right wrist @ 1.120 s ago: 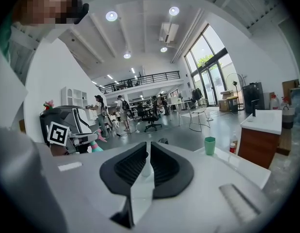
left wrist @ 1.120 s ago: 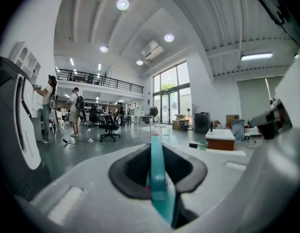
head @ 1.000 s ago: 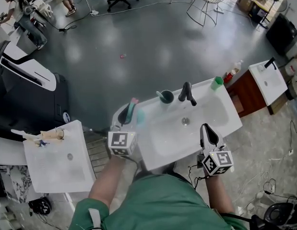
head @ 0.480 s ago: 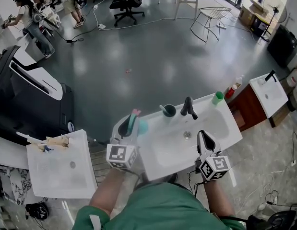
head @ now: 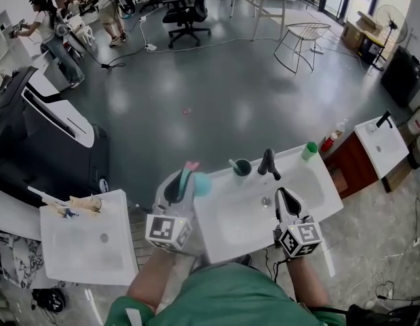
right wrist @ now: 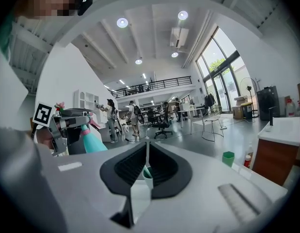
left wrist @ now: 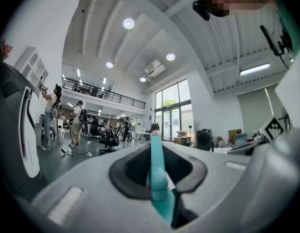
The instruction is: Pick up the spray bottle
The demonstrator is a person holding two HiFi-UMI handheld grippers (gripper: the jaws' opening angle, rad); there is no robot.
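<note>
A teal spray bottle [head: 200, 183] with a pink trigger top hangs above the left end of the white sink [head: 226, 219]. My left gripper [head: 182, 180] is shut on its neck. In the left gripper view a teal strip of the spray bottle [left wrist: 157, 178] stands clamped between the jaws of the left gripper [left wrist: 156, 147]. My right gripper [head: 285, 197] hovers over the sink's right half with its jaws shut and nothing in them. The right gripper view shows the right gripper [right wrist: 147, 152] and, at its left, the left gripper holding the spray bottle [right wrist: 89, 141].
On the sink's back rim stand a black faucet [head: 267, 162], a dark green cup [head: 241, 168] and a light green cup [head: 309, 151]. A second white basin [head: 87, 250] sits at the left, a wooden cabinet [head: 349, 156] at the right. People stand far across the grey floor.
My left gripper has risen with the spray bottle held in it. The right gripper has lifted a little over the sink.
</note>
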